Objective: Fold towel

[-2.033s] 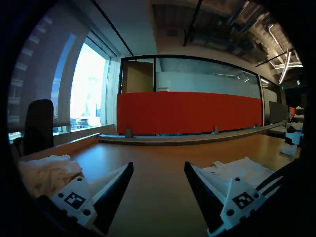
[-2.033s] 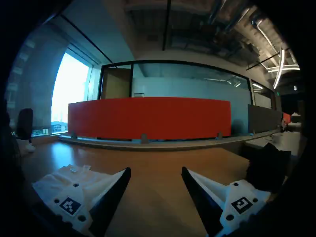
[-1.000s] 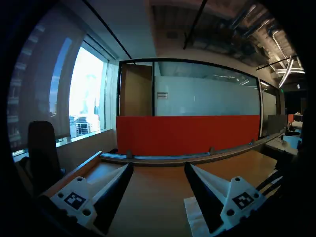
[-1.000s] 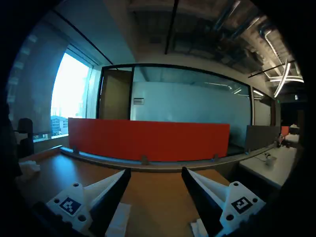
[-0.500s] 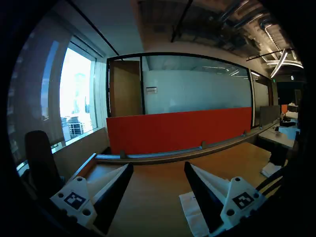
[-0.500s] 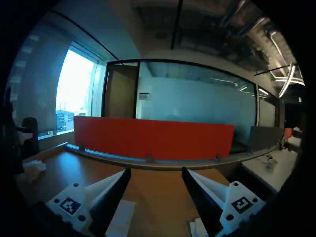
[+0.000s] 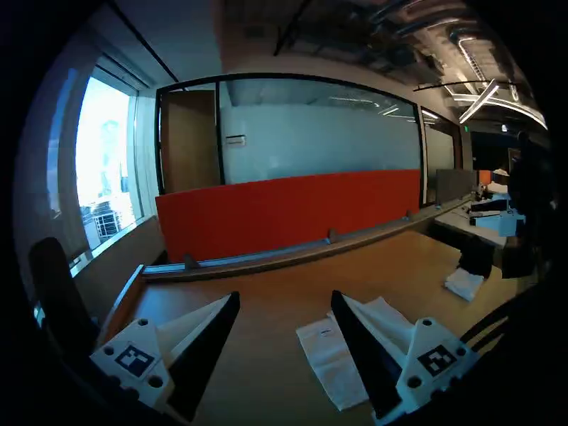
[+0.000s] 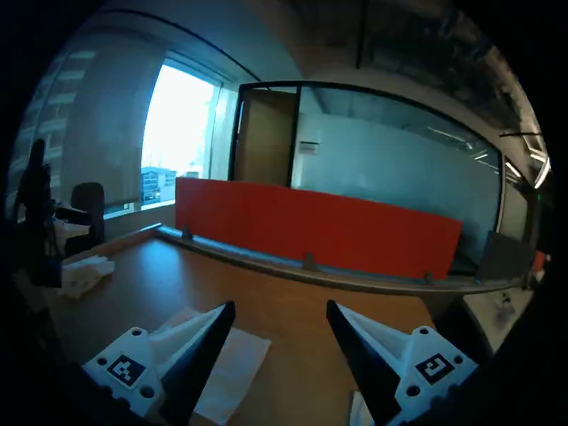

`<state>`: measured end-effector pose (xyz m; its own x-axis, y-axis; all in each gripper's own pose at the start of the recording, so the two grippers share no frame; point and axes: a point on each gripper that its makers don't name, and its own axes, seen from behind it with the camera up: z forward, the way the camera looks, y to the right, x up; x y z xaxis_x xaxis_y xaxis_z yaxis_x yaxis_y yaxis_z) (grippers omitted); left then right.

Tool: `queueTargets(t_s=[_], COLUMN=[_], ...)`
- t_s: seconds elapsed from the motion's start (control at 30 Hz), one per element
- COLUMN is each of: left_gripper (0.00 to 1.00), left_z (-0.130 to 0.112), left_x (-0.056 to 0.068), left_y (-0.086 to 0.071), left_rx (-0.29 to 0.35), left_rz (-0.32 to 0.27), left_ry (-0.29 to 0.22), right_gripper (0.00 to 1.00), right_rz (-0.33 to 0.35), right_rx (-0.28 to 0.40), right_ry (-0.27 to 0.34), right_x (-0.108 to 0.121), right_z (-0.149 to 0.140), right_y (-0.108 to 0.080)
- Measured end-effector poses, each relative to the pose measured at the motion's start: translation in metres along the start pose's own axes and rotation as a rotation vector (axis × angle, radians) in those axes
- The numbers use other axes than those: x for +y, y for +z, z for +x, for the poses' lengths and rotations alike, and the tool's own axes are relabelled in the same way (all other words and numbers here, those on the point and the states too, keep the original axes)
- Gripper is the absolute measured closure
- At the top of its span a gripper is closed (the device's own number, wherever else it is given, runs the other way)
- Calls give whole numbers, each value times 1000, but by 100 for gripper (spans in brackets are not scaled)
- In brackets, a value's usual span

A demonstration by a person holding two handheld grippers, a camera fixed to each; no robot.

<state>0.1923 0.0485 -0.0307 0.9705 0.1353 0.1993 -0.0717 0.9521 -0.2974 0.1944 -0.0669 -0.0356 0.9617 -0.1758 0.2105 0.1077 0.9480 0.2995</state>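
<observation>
The left gripper (image 7: pixel 284 297) has its jaws apart, holding nothing, over a wooden table (image 7: pixel 270 312). A white towel (image 7: pixel 328 355) lies flat on the table, partly hidden behind one finger of this gripper. A smaller white cloth (image 7: pixel 465 282) sits well apart from it, farther along the table. The right gripper (image 8: pixel 280 307) likewise has its jaws apart and empty, with the flat towel partly behind one of its fingers. A crumpled white cloth (image 8: pixel 85 273) rests near the table's edge. A red divider (image 7: pixel 284 213) stands along the table's back.
</observation>
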Motion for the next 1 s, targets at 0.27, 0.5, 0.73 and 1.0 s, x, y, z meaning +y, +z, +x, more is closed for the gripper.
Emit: queueTargets(t_s=[0.27,0.5,0.73,1.0], left_gripper=[4,4,4,4], left_z=[-26,-46,-71,-109], left_x=[28,43,58,76], left_y=[4,8,12,20], left_rx=[-76,-109,-140,-188], left_rz=[-115,-170,-209,-249], left_ry=[26,32,44,73], right_gripper=[1,1,0,0], right_rz=[128,200,236,283], right_rx=[-93,-155,-202,-231], right_ry=[-78,-124,-139,-143], right_x=[-24,-37,-46,-64], right_z=[-21,-45,-74,-110], right_y=[5,10,16,22])
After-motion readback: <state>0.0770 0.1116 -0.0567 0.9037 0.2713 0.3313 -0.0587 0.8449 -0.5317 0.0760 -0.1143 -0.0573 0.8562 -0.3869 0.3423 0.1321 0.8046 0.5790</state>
